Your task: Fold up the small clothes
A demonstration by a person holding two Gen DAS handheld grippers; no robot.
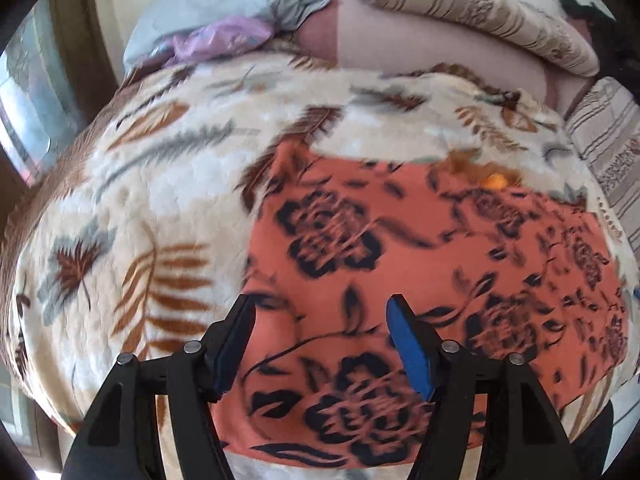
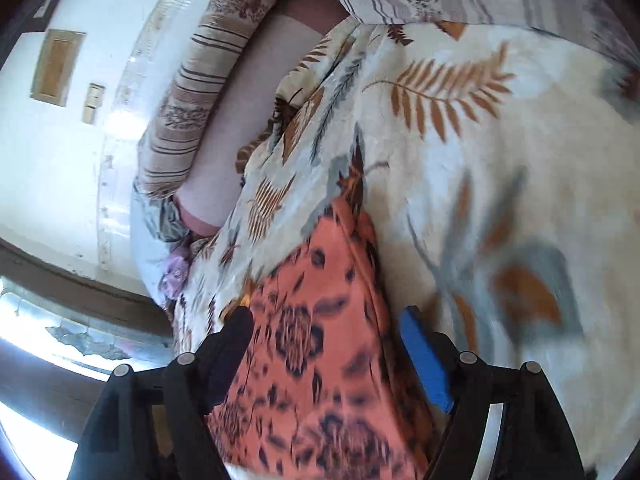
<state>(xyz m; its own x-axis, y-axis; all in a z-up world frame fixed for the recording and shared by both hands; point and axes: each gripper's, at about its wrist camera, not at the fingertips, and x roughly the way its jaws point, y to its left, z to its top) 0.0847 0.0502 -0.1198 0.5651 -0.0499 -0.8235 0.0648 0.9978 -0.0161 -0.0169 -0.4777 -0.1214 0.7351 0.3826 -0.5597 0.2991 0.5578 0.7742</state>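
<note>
An orange garment with dark flower prints (image 1: 400, 232) lies spread flat on a cream blanket with leaf patterns (image 1: 160, 168). My left gripper (image 1: 320, 314) hovers over the garment's near left part. It is open, and its blue pads grip nothing. In the right wrist view the same garment (image 2: 316, 272) runs away from me as a narrowing strip with a doubled right edge. My right gripper (image 2: 326, 316) is open above that strip, with the cloth lying loose under the gap between its fingers. Both views are blurred by motion.
Striped pillows (image 1: 480, 12) and a pink sheet (image 1: 420, 52) lie beyond the blanket (image 2: 480, 200). A grey cloth (image 1: 224, 4) and a purple plastic bag (image 1: 216, 40) sit at the far left. A white wall (image 2: 60, 140) and a bright window (image 2: 48, 340) border the bed.
</note>
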